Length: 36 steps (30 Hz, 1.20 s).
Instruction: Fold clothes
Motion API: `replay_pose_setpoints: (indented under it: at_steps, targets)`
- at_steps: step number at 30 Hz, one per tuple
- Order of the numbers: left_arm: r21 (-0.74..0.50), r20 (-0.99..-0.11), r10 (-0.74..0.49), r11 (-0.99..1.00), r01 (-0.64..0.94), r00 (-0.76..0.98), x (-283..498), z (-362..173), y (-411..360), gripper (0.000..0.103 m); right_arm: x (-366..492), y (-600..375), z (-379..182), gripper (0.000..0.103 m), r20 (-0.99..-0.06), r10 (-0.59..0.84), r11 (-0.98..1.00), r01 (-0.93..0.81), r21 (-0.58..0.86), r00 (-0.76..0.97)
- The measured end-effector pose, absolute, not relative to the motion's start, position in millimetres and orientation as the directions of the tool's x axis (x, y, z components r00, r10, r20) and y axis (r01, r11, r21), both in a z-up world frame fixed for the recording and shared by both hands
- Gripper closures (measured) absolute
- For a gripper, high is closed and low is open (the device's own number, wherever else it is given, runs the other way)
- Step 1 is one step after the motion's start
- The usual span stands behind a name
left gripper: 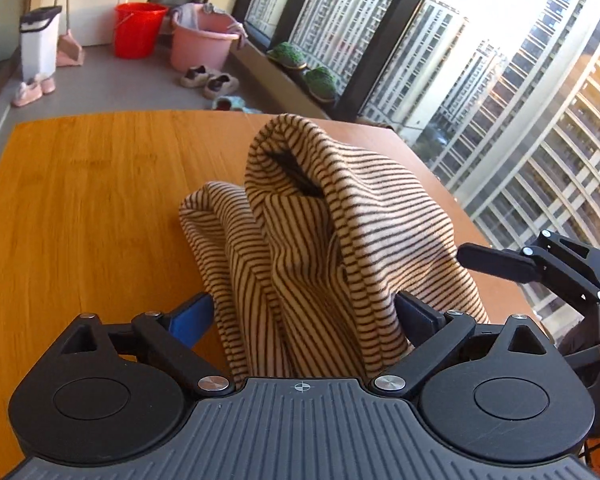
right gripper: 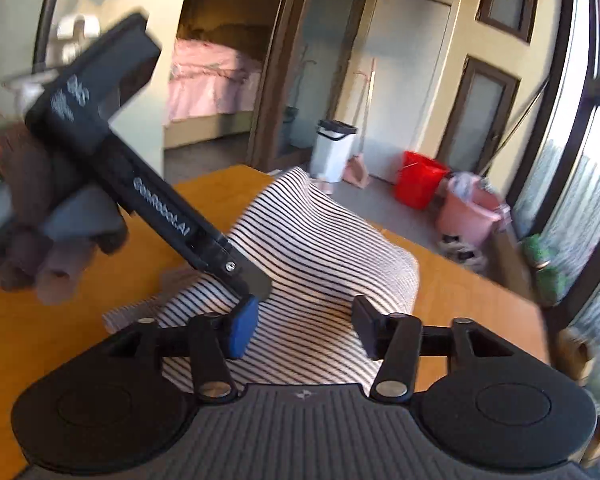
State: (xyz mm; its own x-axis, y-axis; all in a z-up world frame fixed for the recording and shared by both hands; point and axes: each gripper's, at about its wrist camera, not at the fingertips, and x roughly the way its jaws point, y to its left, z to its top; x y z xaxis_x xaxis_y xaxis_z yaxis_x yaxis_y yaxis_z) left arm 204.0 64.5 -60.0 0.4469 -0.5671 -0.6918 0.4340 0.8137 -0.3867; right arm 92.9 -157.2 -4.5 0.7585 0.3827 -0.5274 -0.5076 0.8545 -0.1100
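two grippers meet over one cream garment with thin dark stripes [left gripper: 300, 216], bunched and peaked on the orange wooden table [left gripper: 84, 200] beside a tall window. we hold the left gripper [left gripper: 306, 312] with its blue-padded fingers [left gripper: 192, 316] spread wide; the striped cloth rises through the gap between them, draped across the body of the tool, and no pad presses on it. from the left wrist camera we see the right gripper [left gripper: 496, 262] come in at the right edge, one black finger against the cloth's flank; whether it grips there we cannot tell from that angle. from the right wrist camera our right gripper's own fingers [right gripper: 240, 330] stand partly apart above the striped fabric, nothing pinched between them. in that same view the left tool's long black handle [right gripper: 160, 204] slants across the frame, held in a gloved hand [right gripper: 56, 220], its tip just beside the blue pad. behind the table, on the grey floor, stand a red plastic bucket [left gripper: 138, 30], a pink plastic tub [left gripper: 202, 42] and a white bin with a dark lid [left gripper: 40, 42].
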Motion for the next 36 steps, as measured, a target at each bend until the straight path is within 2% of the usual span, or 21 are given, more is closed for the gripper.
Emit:
replay_pose_setpoints:
  at_steps: [4,7,11,14,19,25,31,36]
  targets:
    - [-0.434,-0.679,-0.597,0.796,0.421,0.428,201.4,-63.1,75.4,0.005,107.4,-205.9,-6.9,0.024,-0.510,0.404,0.908,-0.400,0.122,0.760]
    - [-0.491,-0.657,-0.632,0.773,0.402,0.411,201.9,-67.2,78.6,0.008,128.2,-232.1,-27.7,0.023,-0.535,0.436,0.899,-0.323,0.296,0.724]
    - [-0.524,-0.633,-0.655,0.755,0.394,0.412,203.2,-69.6,78.2,0.016,145.8,-238.6,-50.3,0.021,-0.516,0.538,0.830,-0.312,0.462,0.666]
    - [-0.513,-0.631,-0.642,0.767,0.387,0.436,200.7,-70.0,77.8,0.025,148.4,-229.6,-56.9,0.018,-0.523,0.562,0.816,-0.327,0.477,0.641]
    - [-0.474,-0.628,-0.616,0.787,0.394,0.476,192.6,-60.4,76.8,0.031,150.9,-220.8,-50.8,0.032,-0.533,0.548,0.829,-0.334,0.449,0.645]
    - [-0.505,-0.592,-0.629,0.776,0.376,0.504,186.1,-51.2,97.1,0.035,150.4,-203.2,-34.4,0.045,-0.523,0.553,0.827,-0.350,0.440,0.648]
    - [-0.468,-0.527,-0.593,0.801,0.374,0.609,183.7,-6.4,133.2,0.035,162.9,-173.7,-1.9,0.049,-0.452,0.613,0.785,-0.435,0.440,0.648]
    - [-0.429,-0.457,-0.538,0.831,0.354,0.709,204.1,32.2,166.3,0.035,201.6,-134.9,39.7,0.049,-0.339,0.687,0.722,-0.550,0.420,0.642]
